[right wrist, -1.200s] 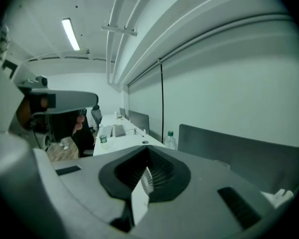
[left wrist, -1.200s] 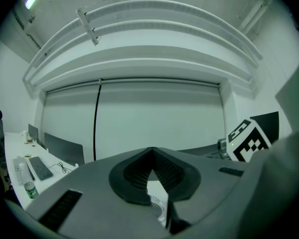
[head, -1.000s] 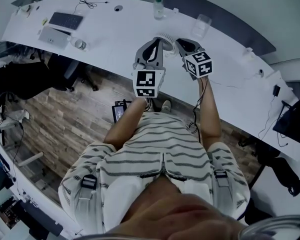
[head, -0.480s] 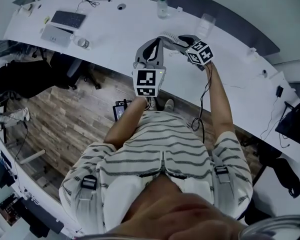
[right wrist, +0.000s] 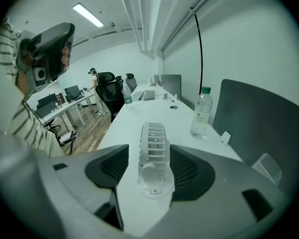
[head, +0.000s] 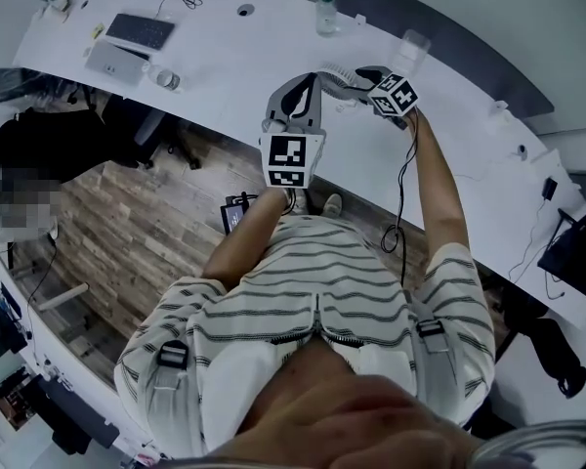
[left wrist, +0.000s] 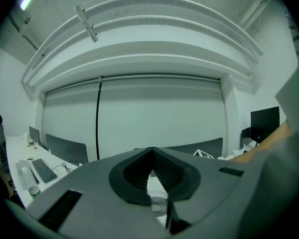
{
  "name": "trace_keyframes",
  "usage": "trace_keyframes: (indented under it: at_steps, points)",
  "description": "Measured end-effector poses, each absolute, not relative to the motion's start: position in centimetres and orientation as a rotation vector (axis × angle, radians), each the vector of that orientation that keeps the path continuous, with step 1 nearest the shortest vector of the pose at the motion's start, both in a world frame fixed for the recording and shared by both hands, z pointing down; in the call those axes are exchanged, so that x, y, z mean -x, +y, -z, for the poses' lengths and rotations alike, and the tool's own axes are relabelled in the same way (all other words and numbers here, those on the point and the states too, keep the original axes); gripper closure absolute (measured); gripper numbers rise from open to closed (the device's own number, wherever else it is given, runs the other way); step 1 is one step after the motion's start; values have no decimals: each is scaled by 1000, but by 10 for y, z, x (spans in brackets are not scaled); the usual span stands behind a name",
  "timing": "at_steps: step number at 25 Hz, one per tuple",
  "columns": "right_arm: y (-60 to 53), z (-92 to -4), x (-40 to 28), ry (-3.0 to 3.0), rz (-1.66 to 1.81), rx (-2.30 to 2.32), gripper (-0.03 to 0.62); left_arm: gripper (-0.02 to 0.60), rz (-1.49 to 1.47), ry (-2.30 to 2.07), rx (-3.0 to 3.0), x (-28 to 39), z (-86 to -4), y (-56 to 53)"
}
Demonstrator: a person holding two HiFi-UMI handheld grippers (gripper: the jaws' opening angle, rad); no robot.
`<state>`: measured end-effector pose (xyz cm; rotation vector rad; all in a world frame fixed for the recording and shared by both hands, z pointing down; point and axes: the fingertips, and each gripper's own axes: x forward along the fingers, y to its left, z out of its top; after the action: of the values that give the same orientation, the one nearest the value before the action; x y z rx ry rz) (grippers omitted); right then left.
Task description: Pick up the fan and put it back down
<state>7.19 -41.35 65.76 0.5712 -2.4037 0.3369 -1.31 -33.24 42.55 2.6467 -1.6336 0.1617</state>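
Note:
A small white desk fan (head: 334, 72) stands upright on the long white desk (head: 234, 62). In the right gripper view the fan (right wrist: 153, 143) is edge-on between the two dark pads. My right gripper (head: 356, 83) reaches in from the right; its jaws are opening, with a gap on the left side of the fan, and the right gripper (right wrist: 150, 153) does not clamp it. My left gripper (head: 308, 81) hangs just left of the fan, its jaws met at the tips. Through the slit below those tips the left gripper view shows a piece of the fan (left wrist: 157, 200).
A water bottle (head: 325, 13) stands behind the fan, close to a dark divider panel (head: 439, 37). A clear plastic holder (head: 410, 47) sits to the right. Far left lie a keyboard (head: 139, 29) and small items. Office chairs (head: 39, 145) stand at the desk's near edge.
My right gripper has moved farther over the desk and down to the fan, and its jaws have spread to either side of it. The left gripper has stayed put.

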Motion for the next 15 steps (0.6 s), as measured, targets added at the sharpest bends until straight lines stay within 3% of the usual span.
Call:
trace_keyframes:
  at_steps: [15]
  points:
    - [-429, -706, -60, -2388, -355, -564, 349, 574, -210, -1665, -2624, 20, -432, -350]
